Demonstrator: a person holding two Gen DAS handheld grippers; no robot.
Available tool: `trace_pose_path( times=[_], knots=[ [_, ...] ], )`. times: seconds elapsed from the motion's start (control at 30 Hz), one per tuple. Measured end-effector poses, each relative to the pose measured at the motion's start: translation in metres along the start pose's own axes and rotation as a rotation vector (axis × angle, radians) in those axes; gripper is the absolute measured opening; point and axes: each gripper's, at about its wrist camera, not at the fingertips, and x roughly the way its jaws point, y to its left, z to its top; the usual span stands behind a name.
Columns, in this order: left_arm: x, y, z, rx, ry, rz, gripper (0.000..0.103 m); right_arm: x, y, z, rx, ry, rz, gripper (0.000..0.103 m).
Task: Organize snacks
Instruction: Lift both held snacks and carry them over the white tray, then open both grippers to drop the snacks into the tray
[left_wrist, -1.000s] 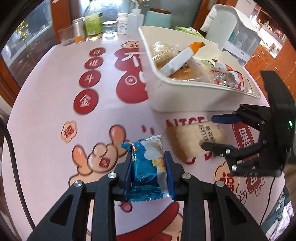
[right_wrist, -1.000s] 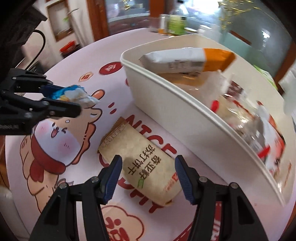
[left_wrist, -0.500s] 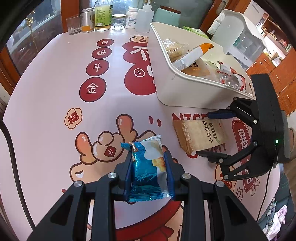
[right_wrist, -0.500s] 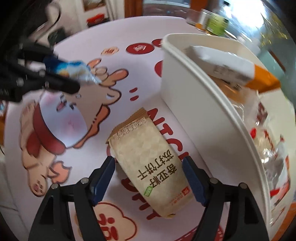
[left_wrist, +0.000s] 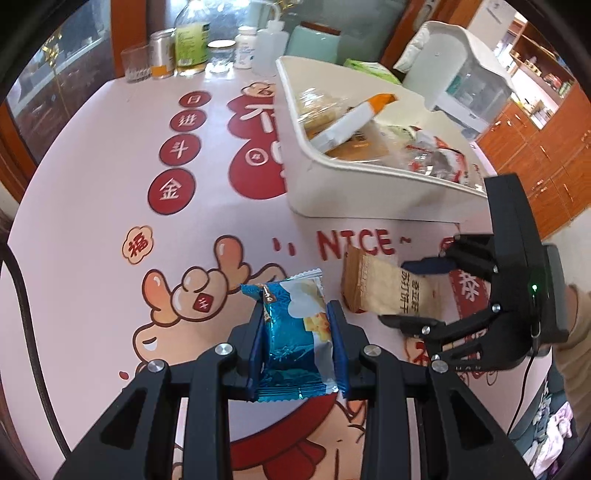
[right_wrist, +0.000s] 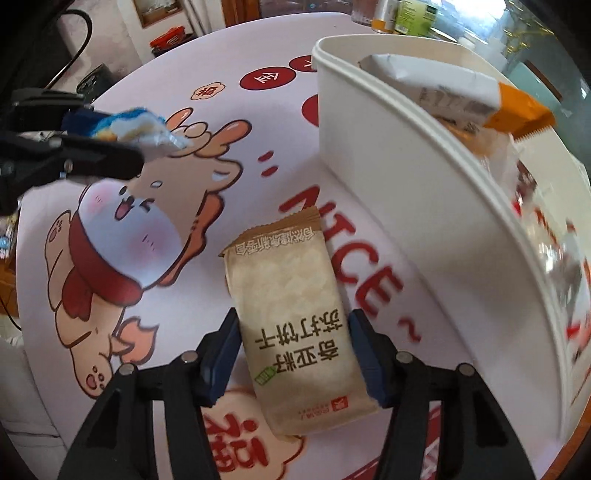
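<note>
My left gripper (left_wrist: 297, 314) is shut on a blue snack packet (left_wrist: 291, 339), holding it just above the printed tablecloth. From the right wrist view, that gripper (right_wrist: 118, 136) and the blue packet (right_wrist: 147, 125) sit at the far left. A beige cracker packet (right_wrist: 288, 295) lies on the cloth beside the white bin (right_wrist: 406, 184). My right gripper (right_wrist: 293, 317) straddles it, jaws closing, with the pads touching both long sides. In the left wrist view the right gripper (left_wrist: 397, 291) is on the beige packet (left_wrist: 369, 284), in front of the bin (left_wrist: 369, 192), which holds several snacks.
Bottles and jars (left_wrist: 192, 44) line the table's far edge. A white appliance (left_wrist: 461, 74) stands behind the bin. A black cable (left_wrist: 22, 295) runs along the left rim. A sleeve (left_wrist: 576, 321) shows behind the right gripper.
The right gripper's jaws spread wide around the beige packet, then closed onto its sides, lined up with its length. The left gripper kept the blue packet almost still.
</note>
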Motion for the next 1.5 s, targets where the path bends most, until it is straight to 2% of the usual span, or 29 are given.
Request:
trace_pose_path(
  times=[0.13,0.37,0.47,0.5,0.63,0.87,1.0,1.13,1.2,1.23,1.27,1.33,1.5],
  knots=[
    [-0.012,-0.017,0.003,0.043,-0.009,-0.007,0.03,-0.02,-0.004,-0.019,0.1,-0.058,0.003,0.058],
    [-0.037,-0.057,0.027,0.141,-0.054,-0.013,0.03,-0.098,-0.009,-0.049,0.238,-0.223,-0.028,0.058],
    [-0.049,-0.076,0.046,0.181,-0.087,-0.016,0.03,-0.146,-0.021,-0.039,0.295,-0.322,-0.078,0.058],
    [-0.054,-0.083,0.055,0.193,-0.1,-0.016,0.03,-0.146,-0.021,-0.039,0.295,-0.322,-0.078,0.059],
    [-0.075,-0.11,0.092,0.242,-0.157,-0.009,0.03,-0.191,-0.04,-0.026,0.375,-0.416,-0.139,0.059],
    [-0.106,-0.145,0.166,0.301,-0.28,0.041,0.03,-0.244,-0.089,0.009,0.517,-0.494,-0.243,0.059],
    [-0.1,-0.147,0.206,0.28,-0.296,0.067,0.03,-0.265,-0.114,0.022,0.589,-0.527,-0.295,0.059],
    [-0.078,-0.141,0.233,0.238,-0.267,0.07,0.032,-0.263,-0.143,0.043,0.654,-0.534,-0.324,0.059],
    [-0.064,-0.136,0.243,0.216,-0.255,0.078,0.035,-0.258,-0.157,0.05,0.685,-0.526,-0.337,0.059],
    [-0.058,-0.134,0.246,0.205,-0.252,0.083,0.047,-0.252,-0.163,0.054,0.702,-0.518,-0.341,0.059],
    [-0.053,-0.131,0.248,0.194,-0.249,0.082,0.07,-0.247,-0.171,0.058,0.718,-0.511,-0.342,0.059],
    [-0.044,-0.122,0.251,0.156,-0.258,0.085,0.09,-0.239,-0.183,0.063,0.747,-0.502,-0.342,0.06],
    [-0.028,-0.114,0.253,0.14,-0.229,0.067,0.091,-0.217,-0.203,0.072,0.813,-0.477,-0.335,0.062]
  ],
)
